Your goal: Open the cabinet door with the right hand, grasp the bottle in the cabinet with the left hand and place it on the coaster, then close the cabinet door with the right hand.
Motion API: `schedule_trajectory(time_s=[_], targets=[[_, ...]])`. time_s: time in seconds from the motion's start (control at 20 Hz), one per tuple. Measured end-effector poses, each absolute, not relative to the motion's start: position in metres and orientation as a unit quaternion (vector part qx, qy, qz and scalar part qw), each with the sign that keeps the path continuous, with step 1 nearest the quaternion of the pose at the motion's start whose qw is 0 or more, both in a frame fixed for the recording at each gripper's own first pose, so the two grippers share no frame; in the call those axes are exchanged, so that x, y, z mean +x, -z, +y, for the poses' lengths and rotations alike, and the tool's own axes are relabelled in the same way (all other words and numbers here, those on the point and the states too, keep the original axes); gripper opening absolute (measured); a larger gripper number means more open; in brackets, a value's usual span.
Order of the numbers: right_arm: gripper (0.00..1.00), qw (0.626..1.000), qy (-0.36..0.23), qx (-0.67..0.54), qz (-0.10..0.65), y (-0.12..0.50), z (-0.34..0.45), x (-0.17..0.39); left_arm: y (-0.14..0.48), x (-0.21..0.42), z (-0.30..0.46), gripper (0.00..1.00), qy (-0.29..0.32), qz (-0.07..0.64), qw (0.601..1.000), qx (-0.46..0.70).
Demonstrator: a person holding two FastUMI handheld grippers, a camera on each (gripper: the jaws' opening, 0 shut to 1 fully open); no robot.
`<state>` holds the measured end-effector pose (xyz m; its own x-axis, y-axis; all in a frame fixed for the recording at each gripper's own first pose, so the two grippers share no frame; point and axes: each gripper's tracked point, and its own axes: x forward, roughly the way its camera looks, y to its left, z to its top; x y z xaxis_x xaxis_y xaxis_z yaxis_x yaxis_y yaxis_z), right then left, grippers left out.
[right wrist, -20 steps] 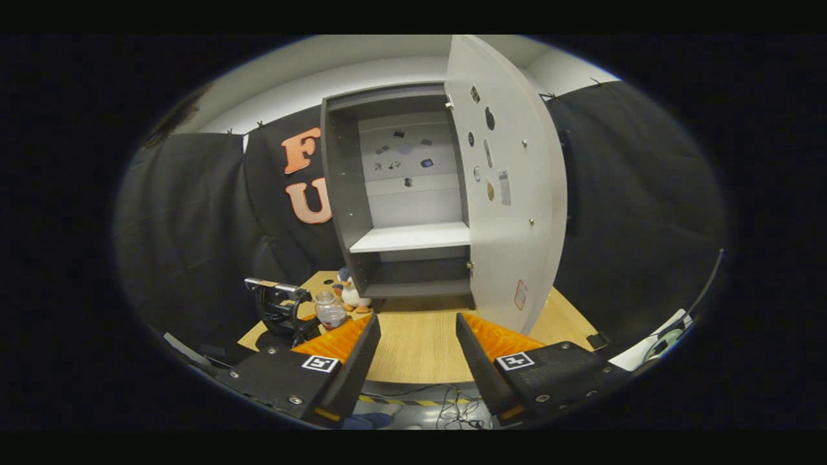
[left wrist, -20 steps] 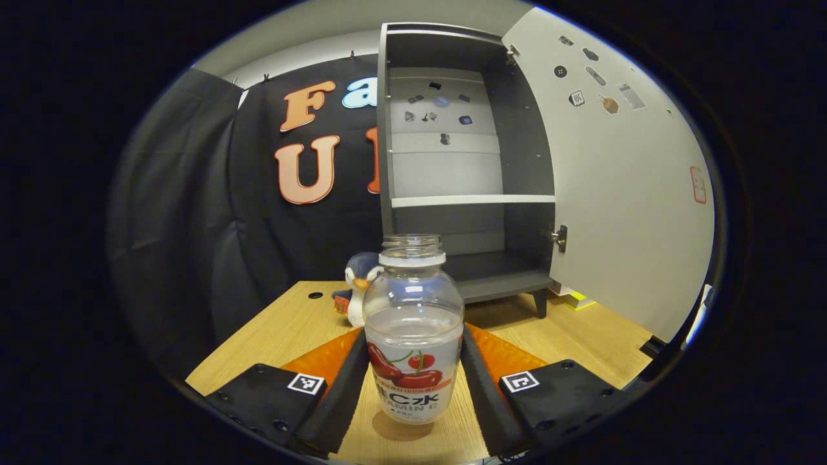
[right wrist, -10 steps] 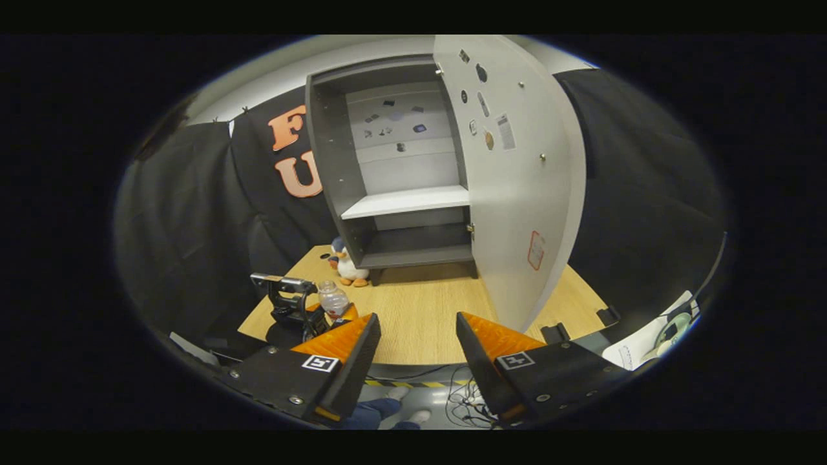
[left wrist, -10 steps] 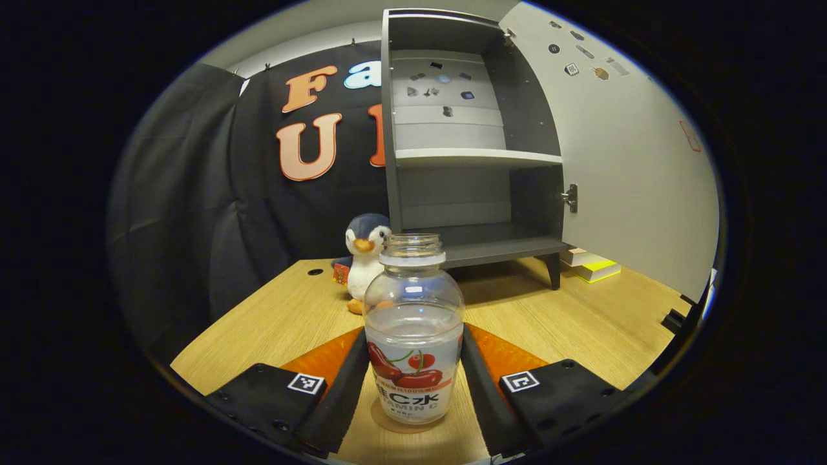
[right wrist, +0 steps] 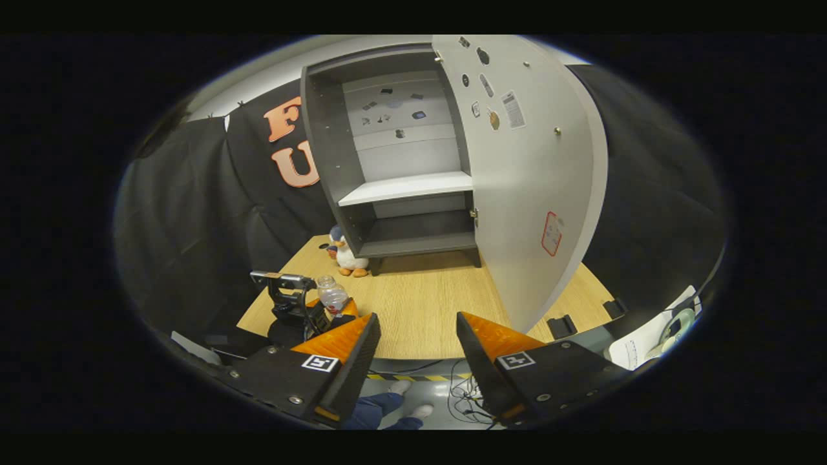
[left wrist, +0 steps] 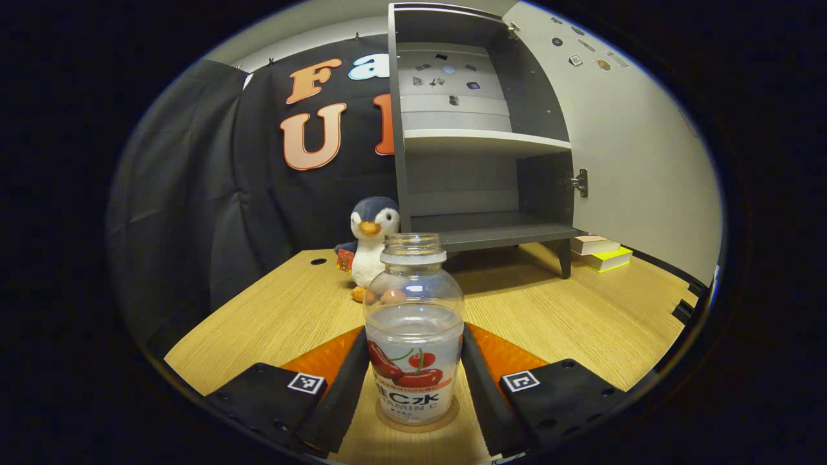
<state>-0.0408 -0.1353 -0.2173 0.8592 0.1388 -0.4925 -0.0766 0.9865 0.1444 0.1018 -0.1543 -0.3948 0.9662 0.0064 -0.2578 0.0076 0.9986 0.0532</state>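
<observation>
A clear capless bottle (left wrist: pixel 413 336) with a cherry label stands upright between my left gripper's (left wrist: pixel 413 361) fingers, which press on both its sides. Its base sits on a round brown coaster (left wrist: pixel 417 423) on the wooden table (left wrist: pixel 271 323). Behind it the grey cabinet (left wrist: pixel 478 161) stands with its door (left wrist: pixel 639 148) swung wide. In the right gripper view, my right gripper (right wrist: pixel 417 342) is open and holds nothing, out past the table's near edge and short of the door (right wrist: pixel 536 187). That view also has the bottle (right wrist: pixel 333 298) and the left gripper (right wrist: pixel 303 313) at the table's left front.
A plush penguin (left wrist: pixel 371 236) sits by the cabinet's left leg. Stacked books (left wrist: pixel 597 252) lie beneath the door. The cabinet shelf (right wrist: pixel 407 187) and floor are bare. Cables and a person's shoes (right wrist: pixel 410 400) lie on the floor under my right gripper.
The left gripper has lowered the bottle until it rests on the coaster. The right gripper has drifted back and down, with the door nearer in its view.
</observation>
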Motion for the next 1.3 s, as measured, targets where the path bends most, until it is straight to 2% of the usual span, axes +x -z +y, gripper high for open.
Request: schedule_trajectory(time_s=[0.15, 0.2, 0.25, 0.3, 0.35, 0.4, 0.5, 0.55, 0.9, 1.0, 1.05, 1.25, 1.3], targets=[[0.74, 0.961, -0.063, 0.065, 0.262, 0.221, -0.132, -0.042, 0.397, 0.098, -0.153, 0.87, -0.007, 0.141, 0.990, 0.016], [0.70, 0.961, -0.063, 0.065, 0.263, 0.222, -0.132, -0.043, 0.395, 0.098, -0.149, 0.89, -0.017, 0.141, 0.990, 0.024], [0.74, 0.961, -0.064, 0.065, 0.263, 0.222, -0.132, -0.044, 0.394, 0.098, -0.148, 0.97, -0.020, 0.142, 0.989, 0.031], [0.70, 0.960, -0.064, 0.066, 0.263, 0.221, -0.132, -0.045, 0.392, 0.098, -0.148, 0.98, -0.022, 0.140, 0.989, 0.038], [0.74, 0.961, -0.065, 0.068, 0.262, 0.220, -0.133, -0.046, 0.389, 0.100, -0.149, 0.98, -0.020, 0.137, 0.990, 0.038], [0.70, 0.961, -0.064, 0.071, 0.260, 0.219, -0.134, -0.045, 0.387, 0.100, -0.153, 0.98, -0.011, 0.135, 0.990, 0.031], [0.70, 0.961, -0.061, 0.075, 0.258, 0.221, -0.137, -0.042, 0.381, 0.098, -0.153, 0.98, -0.008, 0.137, 0.990, 0.018], [0.74, 0.961, -0.061, 0.077, 0.258, 0.221, -0.138, -0.043, 0.378, 0.098, -0.151, 0.98, -0.011, 0.136, 0.990, 0.016], [0.74, 0.963, -0.062, 0.091, 0.246, 0.214, -0.145, -0.049, 0.345, 0.097, -0.154, 0.98, -0.011, 0.102, 0.994, 0.040], [0.74, 0.964, -0.063, 0.094, 0.243, 0.212, -0.147, -0.049, 0.331, 0.097, -0.156, 0.95, -0.013, 0.089, 0.995, 0.048], [0.74, 0.964, -0.063, 0.095, 0.241, 0.211, -0.148, -0.050, 0.324, 0.097, -0.157, 0.98, -0.014, 0.084, 0.995, 0.051], [0.74, 0.966, -0.067, 0.104, 0.228, 0.200, -0.151, -0.053, 0.295, 0.098, -0.161, 0.97, -0.011, 0.065, 0.996, 0.064], [0.74, 0.966, -0.067, 0.106, 0.224, 0.201, -0.153, -0.054, 0.286, 0.098, -0.161, 0.94, -0.012, 0.059, 0.996, 0.066]])
